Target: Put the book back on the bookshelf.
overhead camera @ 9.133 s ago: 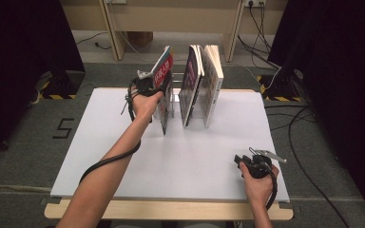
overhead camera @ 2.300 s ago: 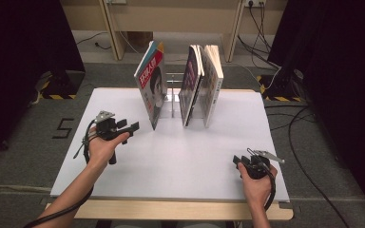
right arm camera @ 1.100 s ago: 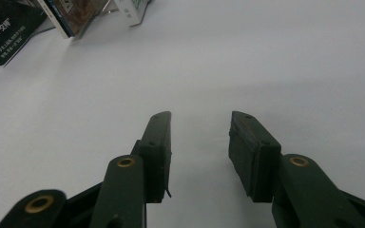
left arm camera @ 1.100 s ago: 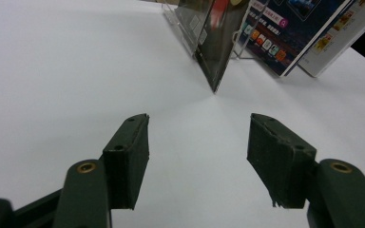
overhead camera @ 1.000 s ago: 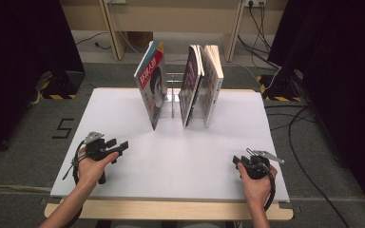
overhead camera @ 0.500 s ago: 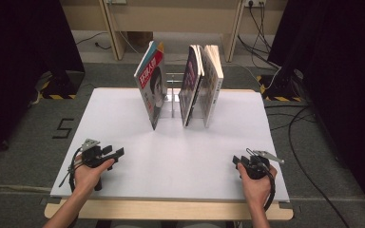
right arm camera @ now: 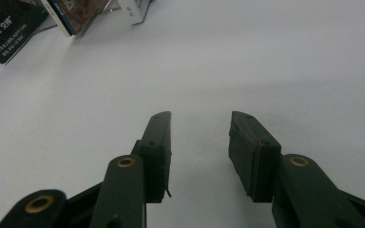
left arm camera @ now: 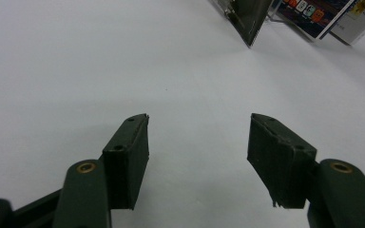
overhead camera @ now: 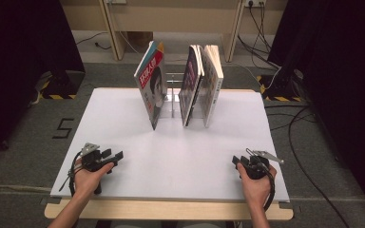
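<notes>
Left gripper [overhead camera: 115, 156] lower left, jaws apart and empty, right gripper [overhead camera: 236, 162] lower right — likewise released, books [overhead camera: 180, 85] stood upper centre on white table [overhead camera: 180, 156].

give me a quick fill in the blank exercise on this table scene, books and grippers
1. The red-covered book leans at the ____ end of the row of books.
2. The jaws of the left gripper stand ____, with nothing between them.
3. The books stand on a ____ table.
4. The right gripper rests near the table's ____ edge.

Missing words: left; open; white; front
</notes>
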`<state>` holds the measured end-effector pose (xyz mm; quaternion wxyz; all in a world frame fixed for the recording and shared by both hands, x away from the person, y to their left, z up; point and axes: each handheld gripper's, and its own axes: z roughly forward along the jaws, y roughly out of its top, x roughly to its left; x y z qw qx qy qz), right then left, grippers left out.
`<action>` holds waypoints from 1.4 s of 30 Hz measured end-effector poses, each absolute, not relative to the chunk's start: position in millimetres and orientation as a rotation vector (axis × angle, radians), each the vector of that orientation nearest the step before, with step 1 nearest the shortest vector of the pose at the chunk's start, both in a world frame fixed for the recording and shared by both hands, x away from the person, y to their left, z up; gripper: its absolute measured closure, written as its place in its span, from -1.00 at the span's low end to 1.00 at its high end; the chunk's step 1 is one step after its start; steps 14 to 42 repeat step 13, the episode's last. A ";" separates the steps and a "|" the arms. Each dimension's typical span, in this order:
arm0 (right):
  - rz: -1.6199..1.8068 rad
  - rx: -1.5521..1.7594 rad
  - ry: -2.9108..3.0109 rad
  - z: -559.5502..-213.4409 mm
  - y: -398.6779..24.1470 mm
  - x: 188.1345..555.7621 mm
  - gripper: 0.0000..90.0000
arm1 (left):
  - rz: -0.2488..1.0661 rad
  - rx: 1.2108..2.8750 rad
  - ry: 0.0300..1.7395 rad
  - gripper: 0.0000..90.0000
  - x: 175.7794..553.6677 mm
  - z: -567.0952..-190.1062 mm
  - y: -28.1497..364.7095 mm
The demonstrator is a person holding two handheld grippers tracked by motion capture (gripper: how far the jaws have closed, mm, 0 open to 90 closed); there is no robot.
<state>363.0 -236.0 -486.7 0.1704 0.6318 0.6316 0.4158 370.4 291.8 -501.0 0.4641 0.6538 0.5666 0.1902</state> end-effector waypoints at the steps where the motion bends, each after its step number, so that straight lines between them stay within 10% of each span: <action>1: 1.181 1.794 1.794 -486.7 -235.9 363.1 0.33 | 0.466 1.602 1.391 -0.14 370.1 -501.0 291.7; 42: 1.185 1.798 1.791 -486.2 -236.3 363.4 0.33 | 0.452 1.595 1.395 -0.16 367.9 -502.0 292.0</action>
